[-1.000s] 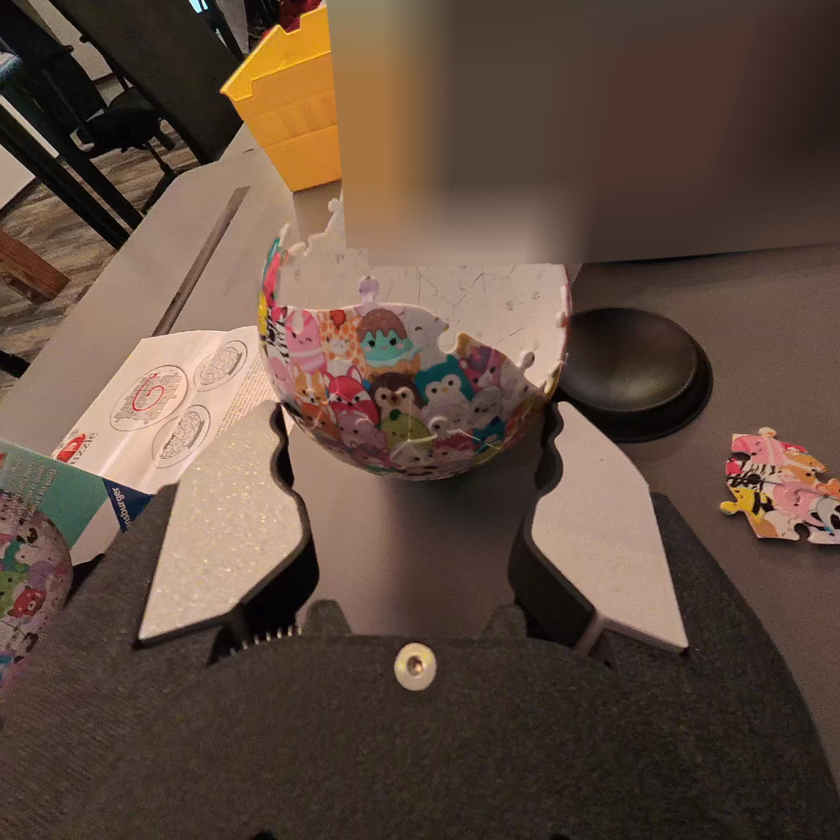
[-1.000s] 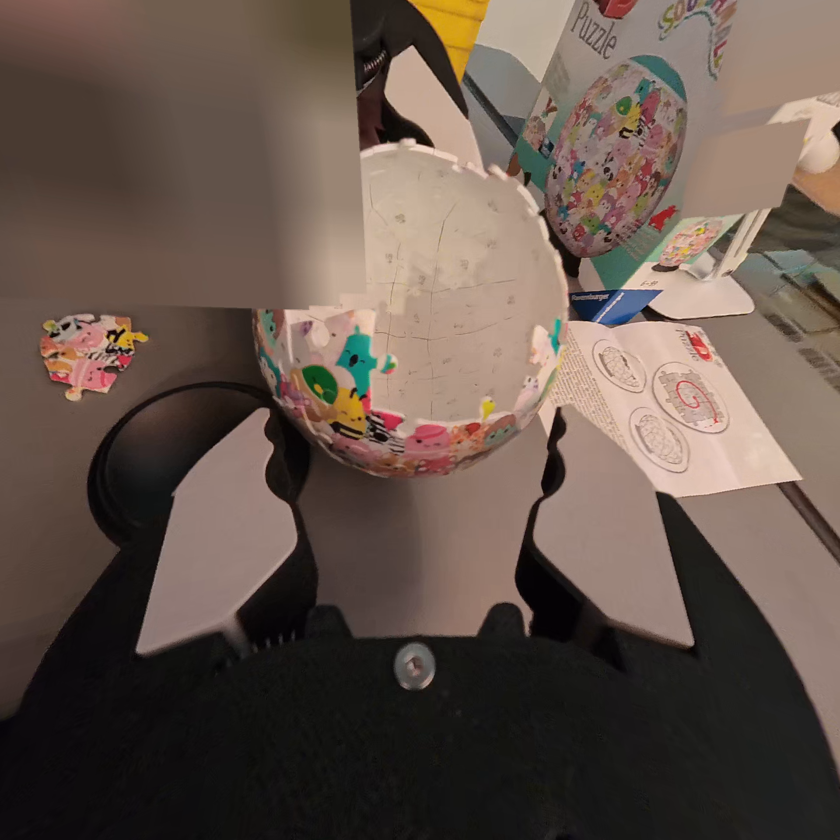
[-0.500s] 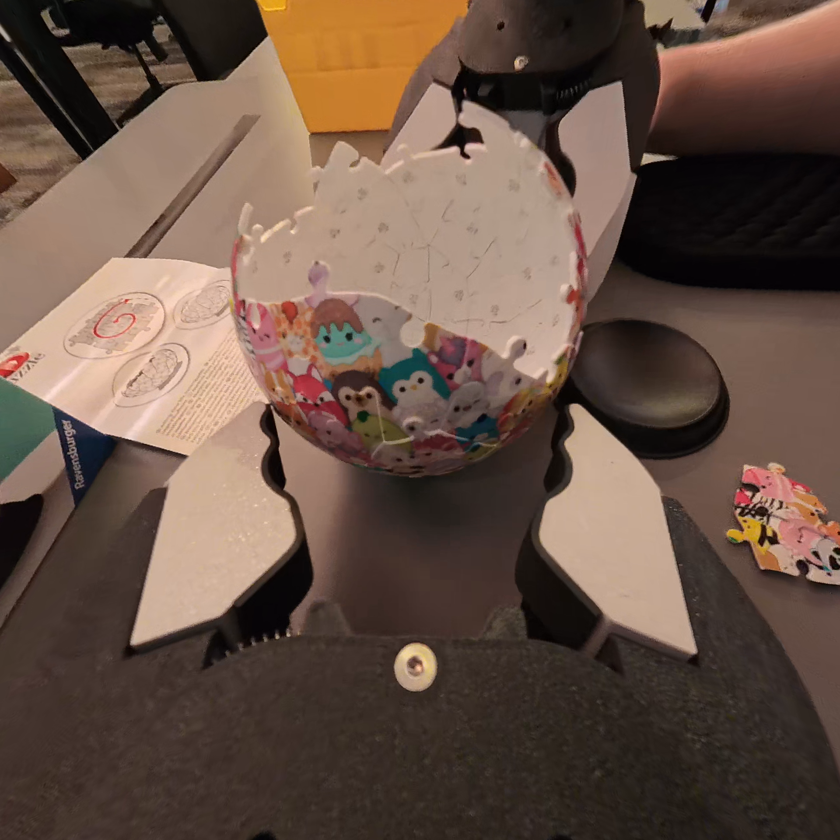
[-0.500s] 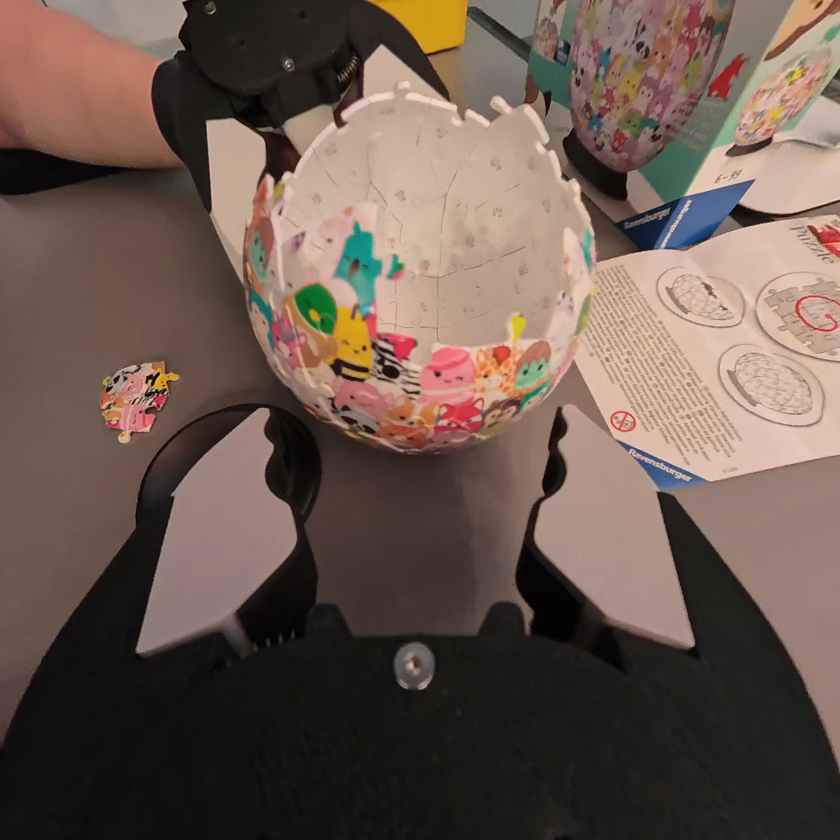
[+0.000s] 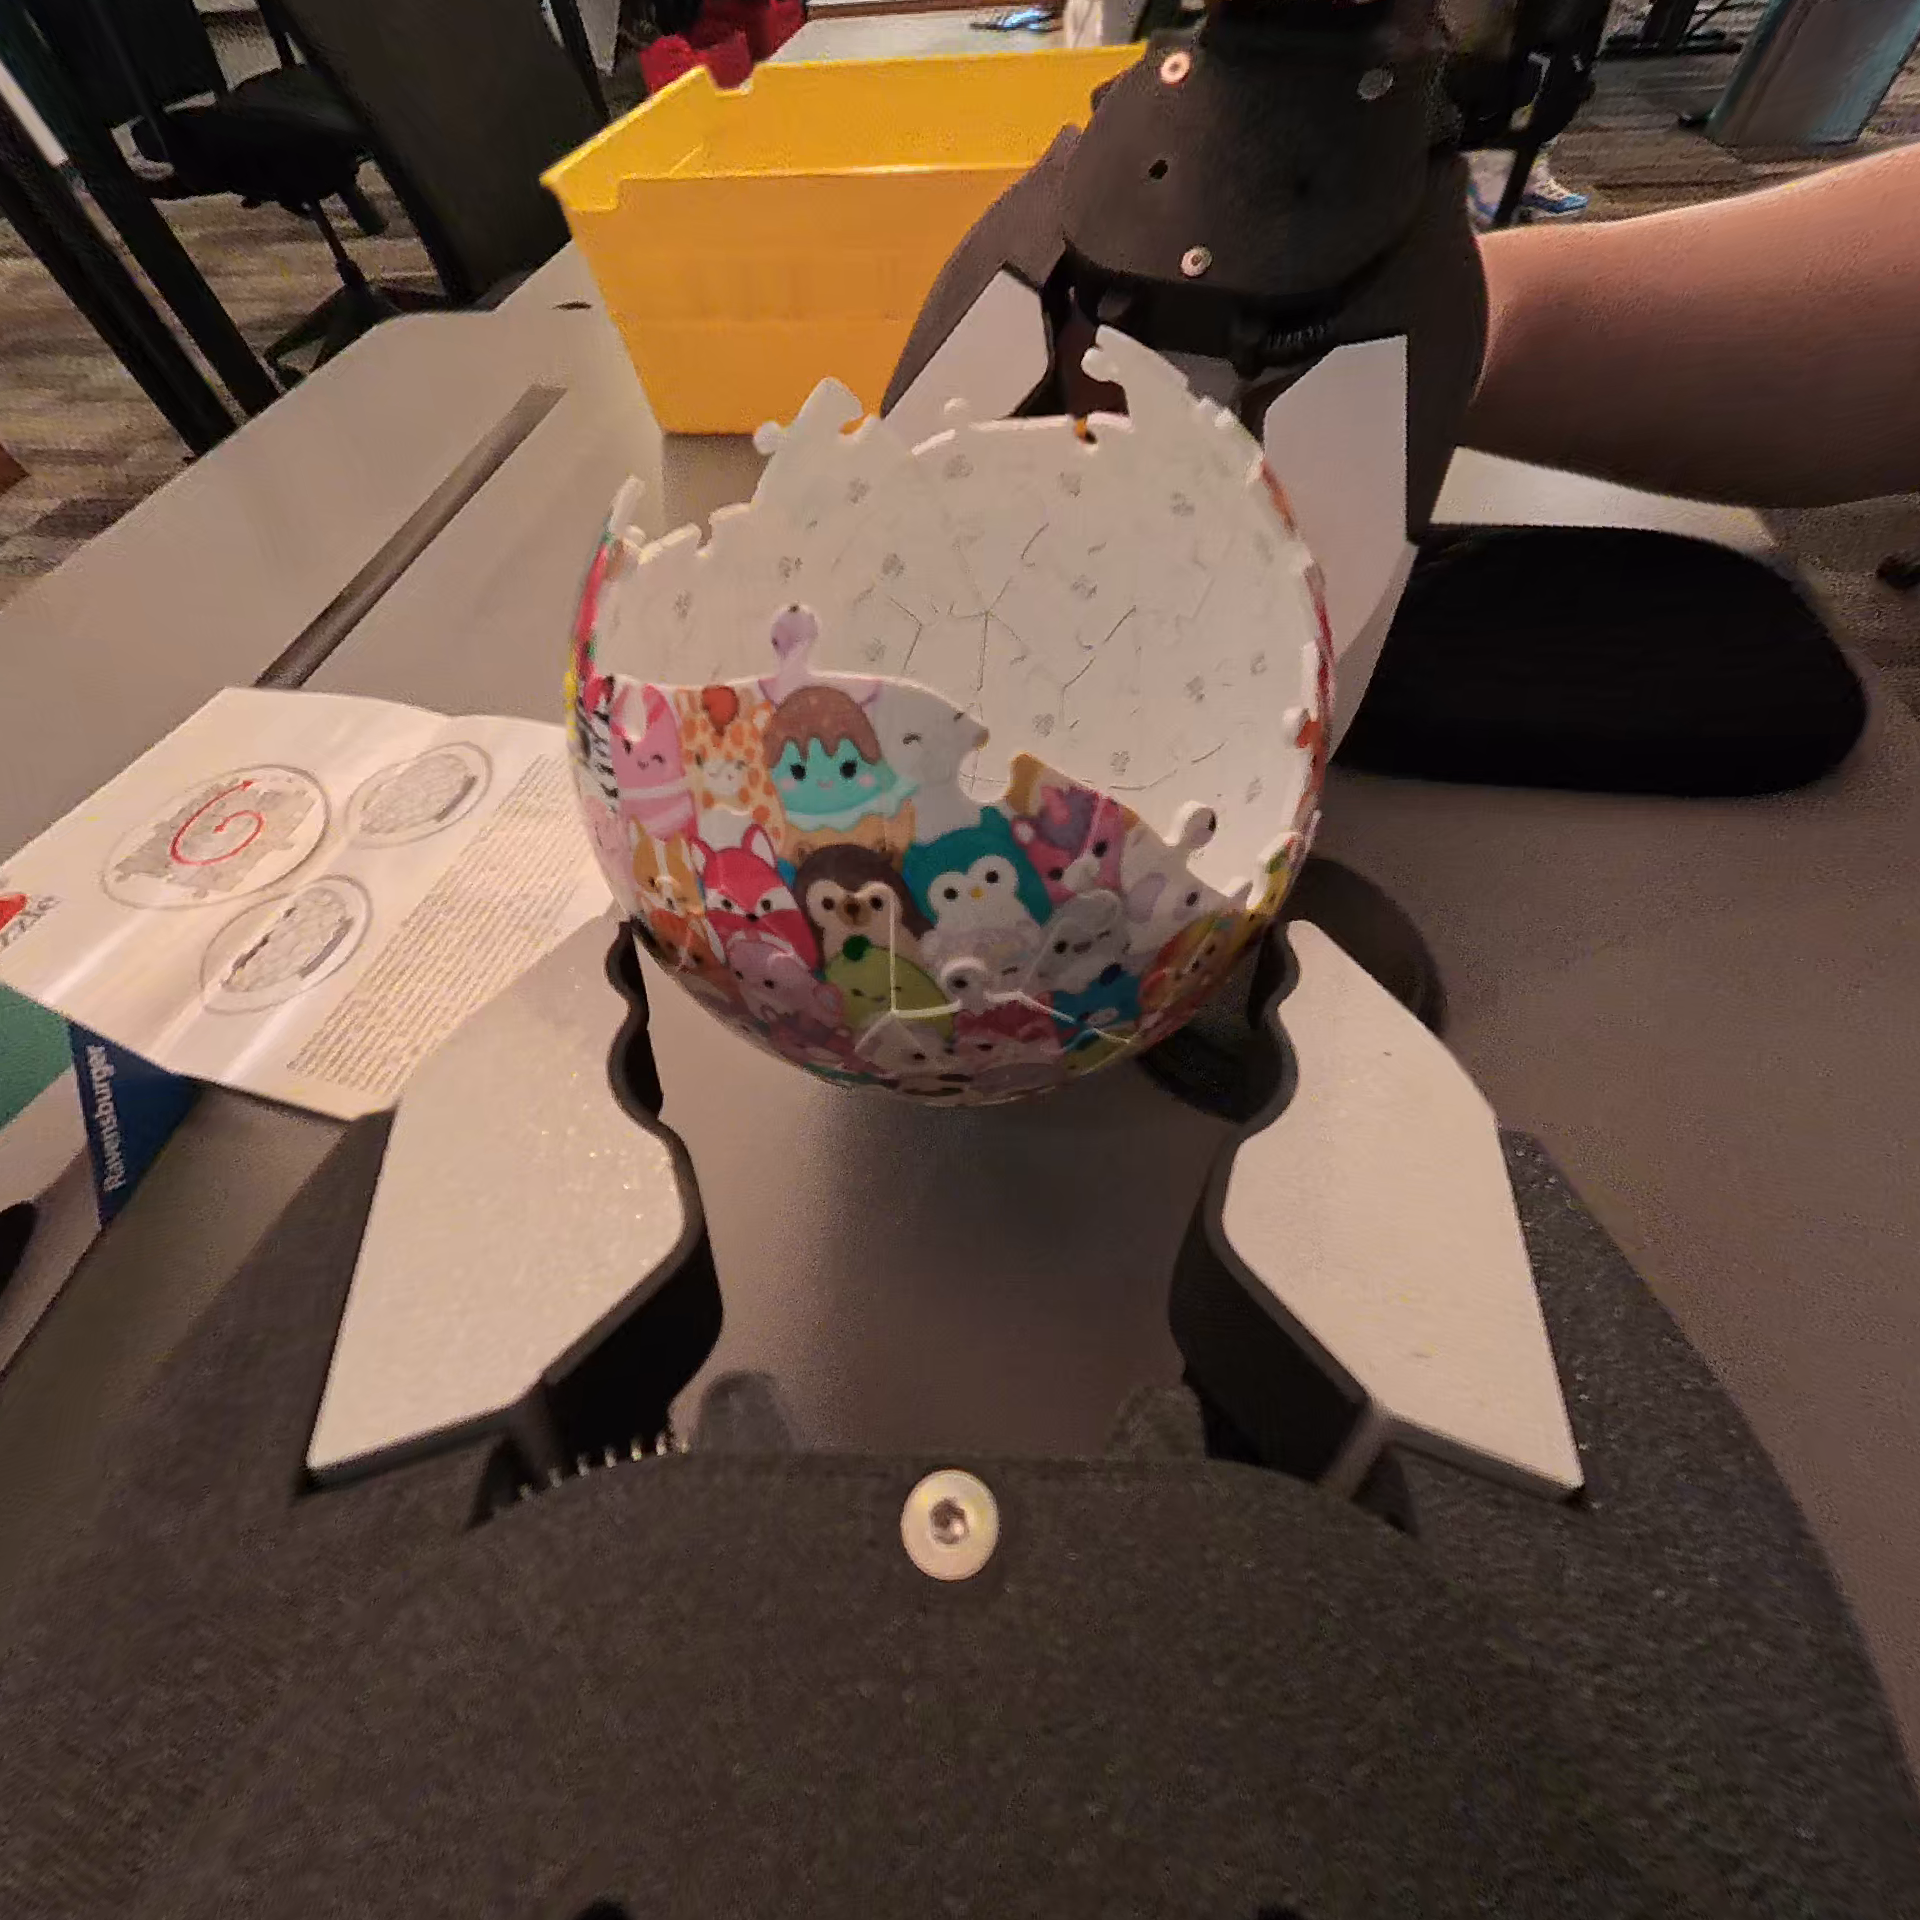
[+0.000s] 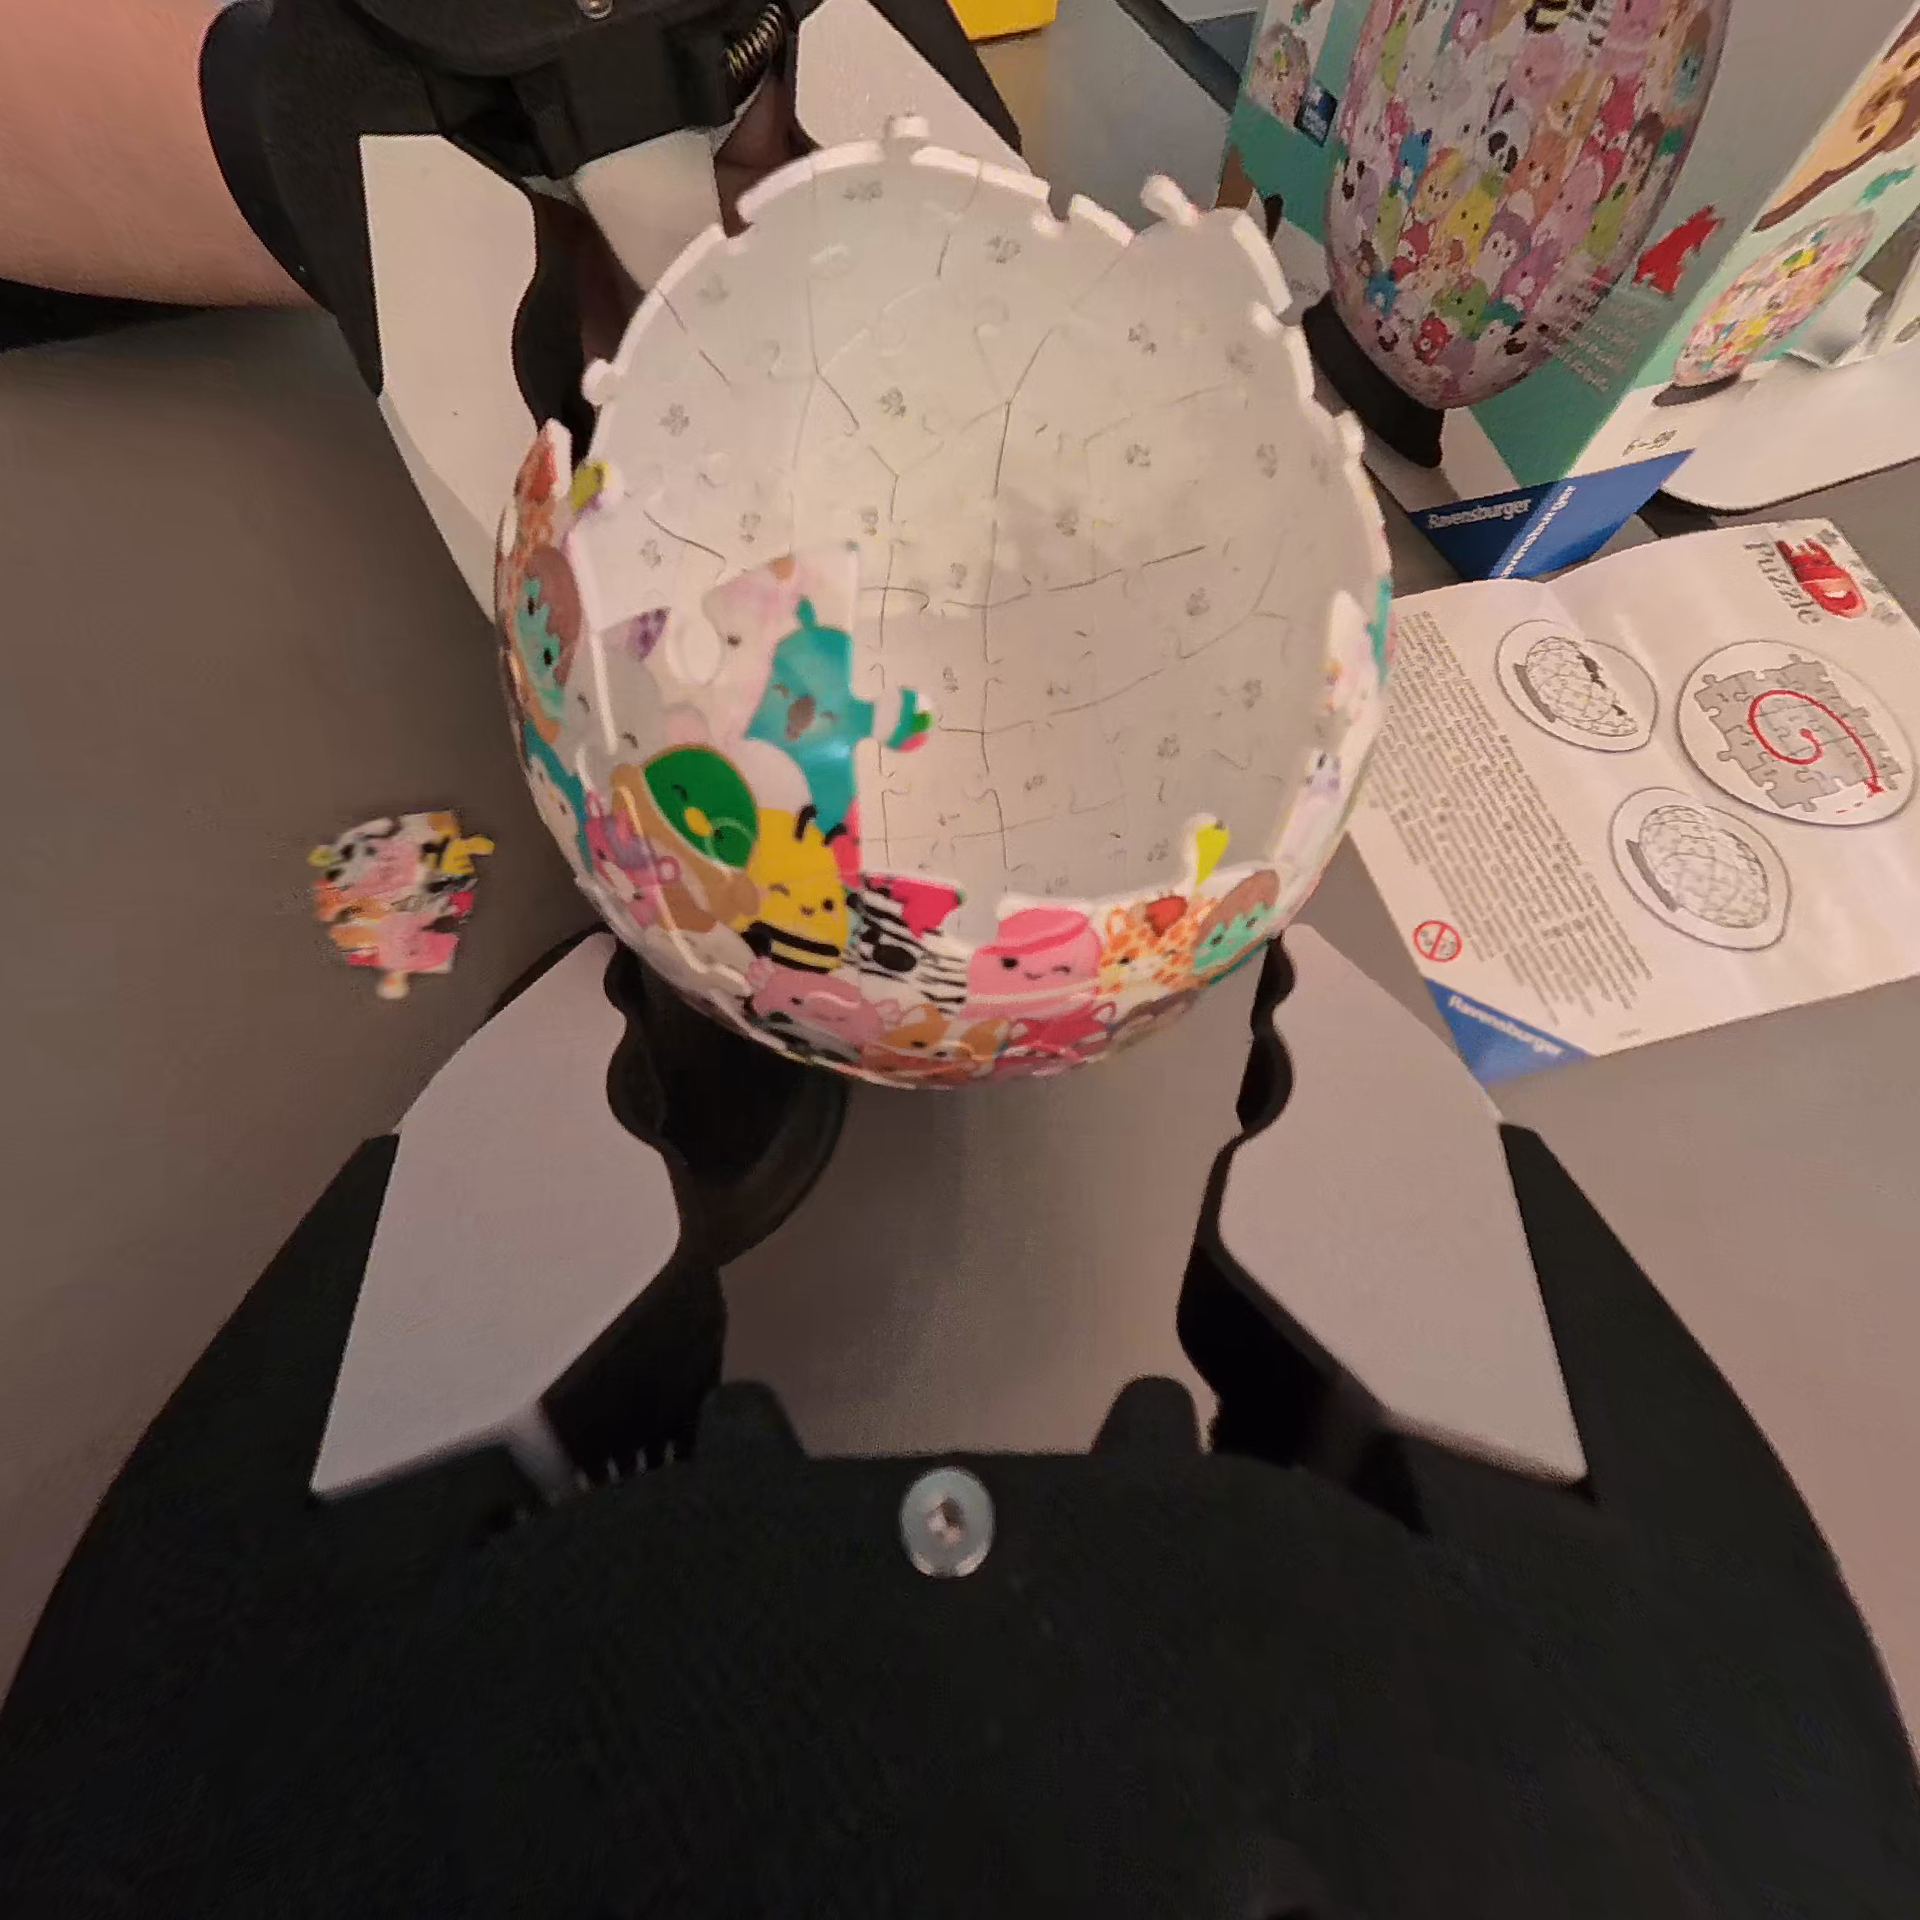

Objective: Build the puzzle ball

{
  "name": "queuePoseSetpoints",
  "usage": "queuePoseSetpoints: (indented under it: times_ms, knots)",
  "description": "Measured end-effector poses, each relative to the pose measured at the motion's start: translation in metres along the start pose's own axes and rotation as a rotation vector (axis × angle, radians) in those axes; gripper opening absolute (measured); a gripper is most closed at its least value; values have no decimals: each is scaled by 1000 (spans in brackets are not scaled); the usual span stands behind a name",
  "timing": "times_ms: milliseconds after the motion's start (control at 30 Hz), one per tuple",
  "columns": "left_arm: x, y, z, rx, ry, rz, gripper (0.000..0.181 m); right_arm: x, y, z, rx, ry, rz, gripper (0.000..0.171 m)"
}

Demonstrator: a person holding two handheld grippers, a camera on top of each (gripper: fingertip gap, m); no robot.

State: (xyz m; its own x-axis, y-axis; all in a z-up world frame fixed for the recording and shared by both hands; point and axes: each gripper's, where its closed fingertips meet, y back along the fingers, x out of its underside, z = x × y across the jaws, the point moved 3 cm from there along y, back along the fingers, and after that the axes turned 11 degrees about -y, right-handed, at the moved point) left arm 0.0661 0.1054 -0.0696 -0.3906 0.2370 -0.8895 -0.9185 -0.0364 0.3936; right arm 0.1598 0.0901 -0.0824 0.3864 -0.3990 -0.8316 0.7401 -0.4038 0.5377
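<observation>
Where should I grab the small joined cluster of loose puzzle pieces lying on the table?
Judging by its pose, the piece cluster lies flat on the table, so come from above and pinch across its narrower width at the outer edges; a side approach has almost no height to catch.

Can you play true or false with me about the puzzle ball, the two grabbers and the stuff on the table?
1. The puzzle ball is finished and closed. False: it is an open shell with a jagged rim, white inside.
2. Both the left gripper and the right gripper have their fingers spread apart. True.
3. The yellow bin sits right under the ball. False: it stands farther back on the table.
4. A small clump of joined pieces lies apart from the ball. True.
5. An instruction sheet lies flat on the table. True.
</observation>
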Motion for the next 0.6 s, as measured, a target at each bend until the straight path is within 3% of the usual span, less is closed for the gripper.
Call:
queuePoseSetpoints:
  times_ms: [233, 600]
  knots:
    - [-12, -10, -49, 27, 15, 45, 112, 23, 30, 39, 45, -19, 91, 111]
    - [-3, -11, -73, 19, 60, 47, 113, 44, 26, 57, 12, -52, 104, 112]
